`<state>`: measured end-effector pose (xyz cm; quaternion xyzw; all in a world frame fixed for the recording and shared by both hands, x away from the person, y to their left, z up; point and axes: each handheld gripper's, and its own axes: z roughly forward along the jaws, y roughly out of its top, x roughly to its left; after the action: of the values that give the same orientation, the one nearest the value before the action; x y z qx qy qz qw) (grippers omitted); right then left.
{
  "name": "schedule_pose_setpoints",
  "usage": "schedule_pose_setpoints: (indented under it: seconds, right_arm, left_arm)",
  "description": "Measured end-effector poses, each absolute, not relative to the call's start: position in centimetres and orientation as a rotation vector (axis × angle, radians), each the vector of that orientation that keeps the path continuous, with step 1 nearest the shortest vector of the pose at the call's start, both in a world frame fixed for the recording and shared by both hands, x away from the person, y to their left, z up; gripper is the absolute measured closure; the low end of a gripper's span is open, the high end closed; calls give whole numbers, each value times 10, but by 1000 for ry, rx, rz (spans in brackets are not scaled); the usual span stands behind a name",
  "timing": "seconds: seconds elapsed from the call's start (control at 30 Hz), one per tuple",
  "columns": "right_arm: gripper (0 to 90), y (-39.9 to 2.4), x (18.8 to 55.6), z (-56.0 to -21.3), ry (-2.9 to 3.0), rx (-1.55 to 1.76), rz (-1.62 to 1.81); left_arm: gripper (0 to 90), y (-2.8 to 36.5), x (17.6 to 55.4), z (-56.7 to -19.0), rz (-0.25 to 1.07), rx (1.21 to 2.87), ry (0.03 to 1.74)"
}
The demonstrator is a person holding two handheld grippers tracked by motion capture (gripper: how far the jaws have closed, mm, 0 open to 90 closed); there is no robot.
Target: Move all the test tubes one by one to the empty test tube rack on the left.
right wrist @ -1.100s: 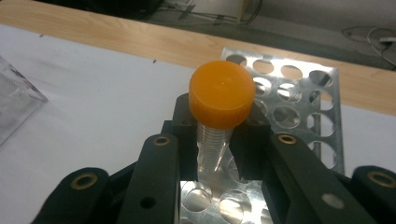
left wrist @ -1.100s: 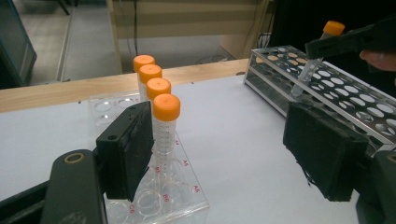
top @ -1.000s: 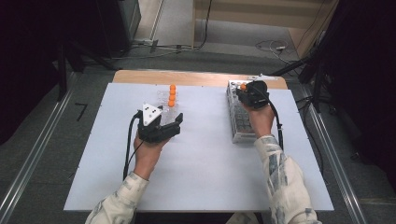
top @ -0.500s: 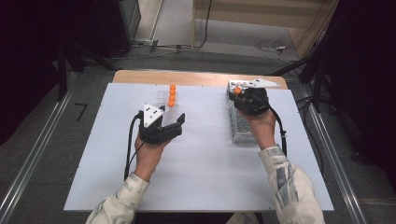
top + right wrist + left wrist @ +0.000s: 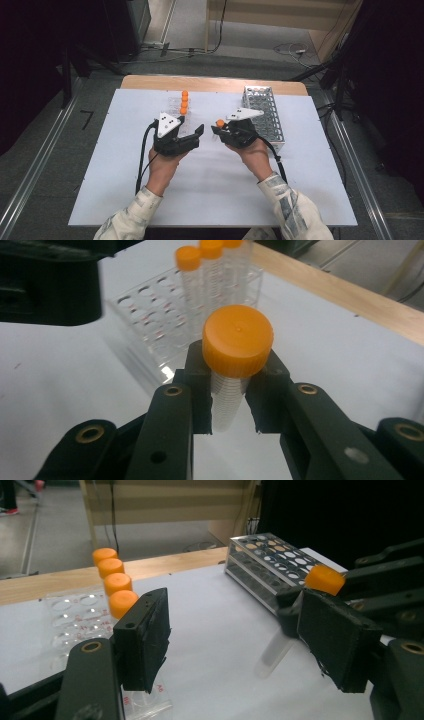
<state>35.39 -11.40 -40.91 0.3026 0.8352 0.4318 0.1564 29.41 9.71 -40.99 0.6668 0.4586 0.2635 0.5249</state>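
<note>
Right gripper point(image 5: 227, 405) is clamped on the orange-capped tube point(image 5: 235, 347), just right of the clear rack point(image 5: 177, 107); left gripper point(image 5: 192, 137), jaws apart and just closing, holds nothing. I'd keep the tube upright, aligning it over a free hole beside the racked tubes point(image 5: 184, 102).
</note>
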Motion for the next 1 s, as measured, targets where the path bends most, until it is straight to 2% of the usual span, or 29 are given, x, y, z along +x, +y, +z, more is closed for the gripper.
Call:
schedule_pose_setpoints:
  seconds: [0.37,0.9,1.0]
  right_arm:
    - [715,-86,345,-426,2470,795,1212]
    - [714,-72,339,-427,2490,756,1213]
    - [713,-73,339,-427,2491,764,1214]
  left_arm:
    - [369,87,295,-414,571,1663,1047]
    - [681,81,296,-420,555,1728,1010]
    - [695,81,296,-420,556,1727,1009]
